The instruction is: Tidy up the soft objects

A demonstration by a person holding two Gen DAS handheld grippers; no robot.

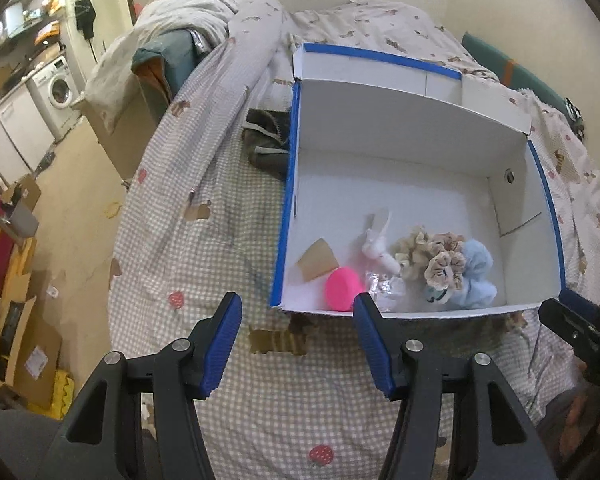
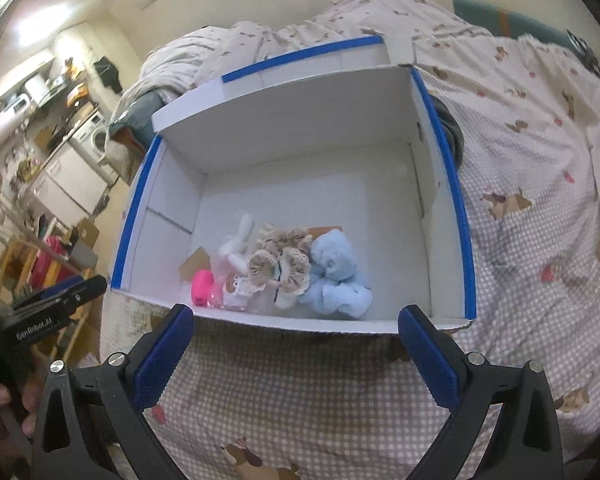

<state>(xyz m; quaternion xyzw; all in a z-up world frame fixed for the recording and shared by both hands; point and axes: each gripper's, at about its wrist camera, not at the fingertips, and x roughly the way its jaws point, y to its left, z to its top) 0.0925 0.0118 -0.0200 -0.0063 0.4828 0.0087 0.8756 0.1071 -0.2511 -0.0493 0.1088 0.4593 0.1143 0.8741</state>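
While both grippers are held over the bed (image 1: 204, 184), nothing is pinched: the left gripper (image 1: 298, 320) is seen spread, with only checked bedcover between its blue pads, and the right gripper (image 2: 296, 332) is spread wide and empty too. A white box (image 2: 284, 136) with blue-taped edges is set on the bed, and the soft things are gathered at its near wall: a blue plush (image 2: 336, 276), frilly scrunchies (image 2: 284, 264), a white toy (image 2: 236, 248), and a pink lump (image 1: 342, 288) toward the near left corner.
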